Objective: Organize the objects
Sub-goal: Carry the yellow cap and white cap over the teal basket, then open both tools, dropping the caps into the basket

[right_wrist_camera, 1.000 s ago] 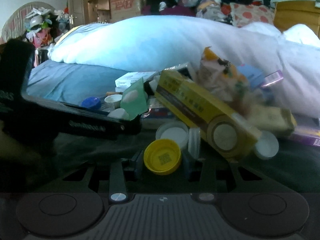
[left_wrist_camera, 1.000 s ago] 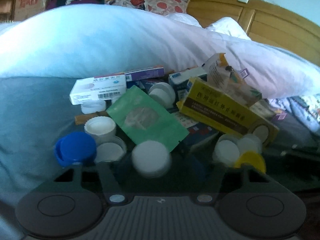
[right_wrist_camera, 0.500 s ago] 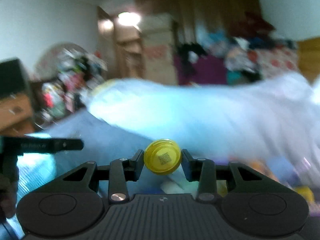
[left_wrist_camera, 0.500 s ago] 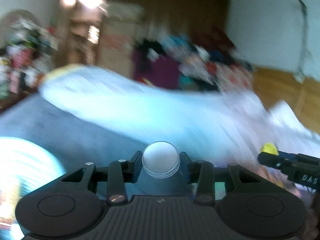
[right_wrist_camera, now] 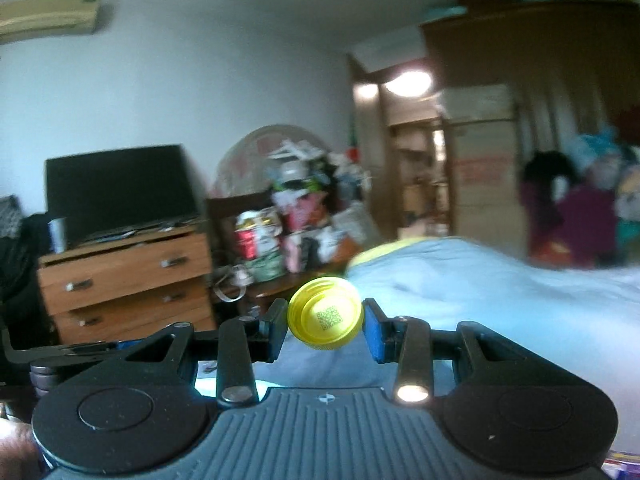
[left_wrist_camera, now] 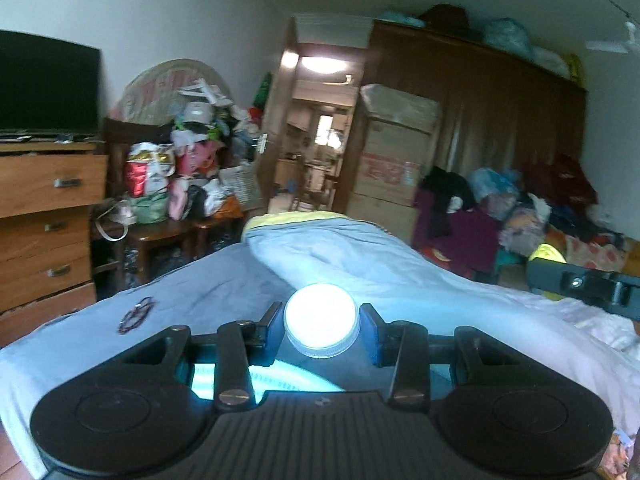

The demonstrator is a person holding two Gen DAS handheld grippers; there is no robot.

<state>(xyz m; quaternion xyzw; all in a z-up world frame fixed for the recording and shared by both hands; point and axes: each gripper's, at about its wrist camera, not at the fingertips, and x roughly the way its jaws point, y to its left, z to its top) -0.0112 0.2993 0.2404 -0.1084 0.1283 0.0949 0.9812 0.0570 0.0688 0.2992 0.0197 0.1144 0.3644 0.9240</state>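
Left gripper [left_wrist_camera: 321, 326]: a white cap [left_wrist_camera: 321, 319] is being pinched between the two fingers, one finger against each side of the ribbed rim. The cap is being carried above the pale blue bedding [left_wrist_camera: 360, 264], clear of it. A bright teal surface is showing under the fingers; what it is cannot be told.

Right gripper [right_wrist_camera: 325, 326]: a yellow cap [right_wrist_camera: 325, 312] is being held the same way, edge to edge between the blue-padded fingers, in the air with the dresser [right_wrist_camera: 128, 280] and bed behind it. In the left view this gripper is also being seen at the right edge, with a little yellow showing at its tip.

Reason for the hold, as a judgement: a rim pinch is being used because a low round cap offers no other flat pair of faces. One cap per gripper suggests that like items are being sorted together.

Orientation: neither cap has a true long axis, both being short discs. The white cap's flat face is being turned toward the camera and slightly upward. The yellow cap's open underside, with a printed square code, is being shown to the camera, tipped a little left.
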